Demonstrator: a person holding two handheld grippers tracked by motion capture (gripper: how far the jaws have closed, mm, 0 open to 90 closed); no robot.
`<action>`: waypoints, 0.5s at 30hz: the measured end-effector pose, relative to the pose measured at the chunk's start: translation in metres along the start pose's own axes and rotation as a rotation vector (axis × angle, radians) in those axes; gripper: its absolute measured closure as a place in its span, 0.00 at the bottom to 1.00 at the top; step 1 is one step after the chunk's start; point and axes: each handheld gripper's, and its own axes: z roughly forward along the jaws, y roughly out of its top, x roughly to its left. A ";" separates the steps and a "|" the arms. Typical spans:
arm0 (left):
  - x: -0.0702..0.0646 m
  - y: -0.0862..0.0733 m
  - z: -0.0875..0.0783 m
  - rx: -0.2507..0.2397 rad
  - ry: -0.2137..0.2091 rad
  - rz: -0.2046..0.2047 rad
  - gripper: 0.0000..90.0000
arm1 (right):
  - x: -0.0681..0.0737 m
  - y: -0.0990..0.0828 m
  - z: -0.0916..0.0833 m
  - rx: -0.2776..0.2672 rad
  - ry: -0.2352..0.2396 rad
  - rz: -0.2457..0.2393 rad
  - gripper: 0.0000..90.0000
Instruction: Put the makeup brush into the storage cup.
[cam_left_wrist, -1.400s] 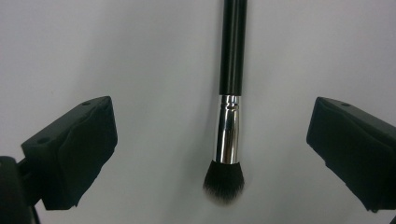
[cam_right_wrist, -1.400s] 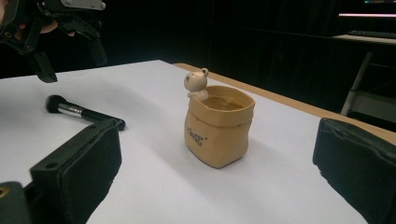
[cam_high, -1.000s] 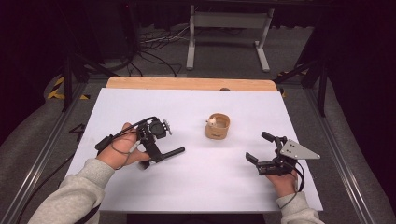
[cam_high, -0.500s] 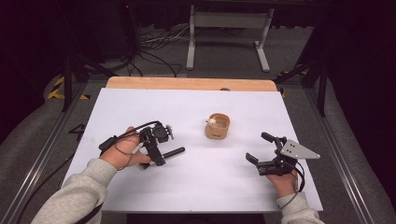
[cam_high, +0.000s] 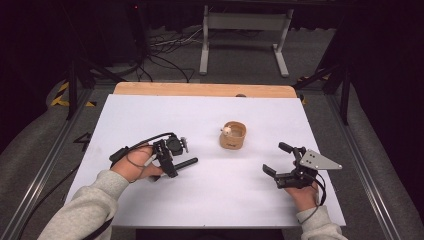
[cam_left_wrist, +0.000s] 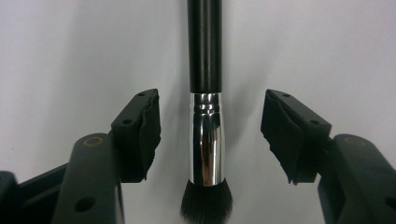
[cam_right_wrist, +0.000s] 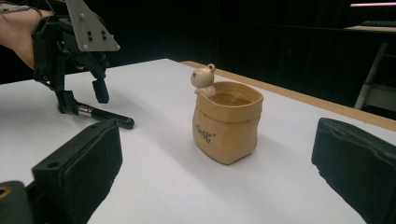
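White table sheet (cam_high: 210, 200) carries everything. Tan bag-shaped ceramic cup with a small bear figure on its rim (cam_high: 233, 136) stands mid-table. Right gripper (cam_high: 278, 160), right of the cup, jaws spread wide, nothing in them. Left gripper (cam_high: 176, 169), left of the cup, jaws have just been closing around the black makeup brush with silver ferrule (cam_left_wrist: 206, 135), pads not touching it; brush lies flat on the sheet.

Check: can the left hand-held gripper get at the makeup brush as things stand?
Probably yes. The left hand-held gripper already straddles the makeup brush, which lies flat on the white table. Its jaws have just been closing, with gaps left on both sides of the silver ferrule and nothing in between.
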 end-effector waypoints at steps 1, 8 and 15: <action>0.000 0.000 0.001 0.004 -0.001 -0.002 0.44 | 0.000 0.000 0.000 -0.001 0.002 0.002 0.02; 0.002 -0.002 0.003 0.024 -0.008 0.002 0.54 | 0.000 0.000 0.000 0.001 0.005 0.004 0.02; 0.001 -0.002 0.005 0.055 -0.002 0.018 0.63 | 0.000 -0.001 0.000 0.005 0.009 0.006 0.03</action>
